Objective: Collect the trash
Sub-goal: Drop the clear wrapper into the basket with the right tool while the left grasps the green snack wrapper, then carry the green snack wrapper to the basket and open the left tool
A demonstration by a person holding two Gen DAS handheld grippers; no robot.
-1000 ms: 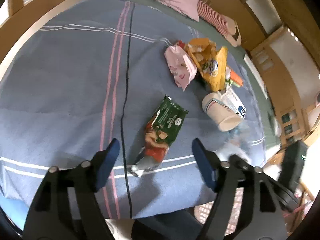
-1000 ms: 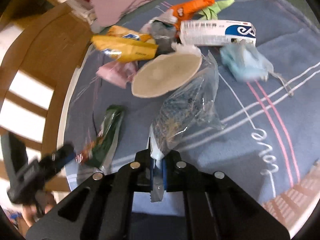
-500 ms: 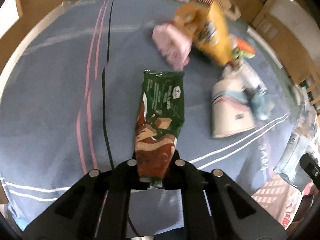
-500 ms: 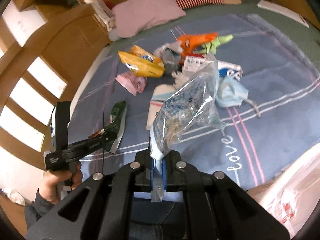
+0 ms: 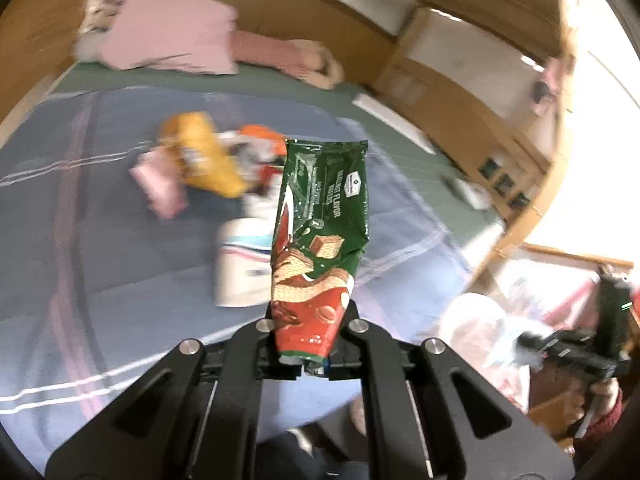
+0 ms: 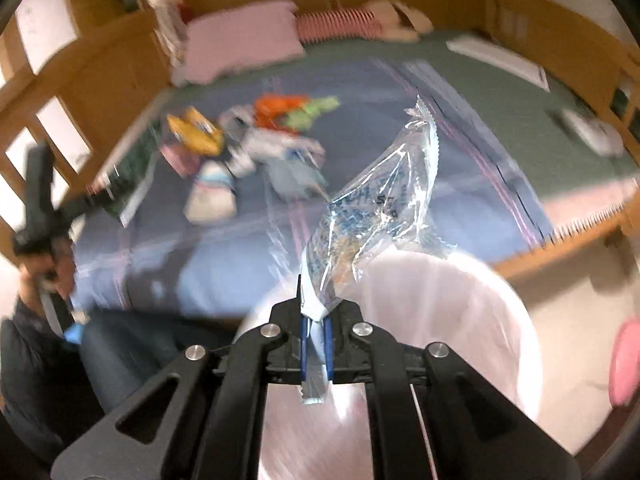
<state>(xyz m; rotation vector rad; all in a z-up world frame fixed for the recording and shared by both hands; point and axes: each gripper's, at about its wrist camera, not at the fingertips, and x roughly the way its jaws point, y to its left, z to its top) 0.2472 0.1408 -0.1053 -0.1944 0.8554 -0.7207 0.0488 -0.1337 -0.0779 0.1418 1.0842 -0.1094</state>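
The left gripper clamps a green wafer wrapper above the bed. The right gripper pinches a clear plastic bag over the white bin; best released once centred above its opening.

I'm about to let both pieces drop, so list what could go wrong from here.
1. The right gripper pinches only a corner of the clear plastic bag; its light free end reaches past the rim of the white trash bag and may flutter outside on release.
2. The left gripper holds the green wafer wrapper above the blue blanket, not the bin; opening now would probably drop it back on the bed.
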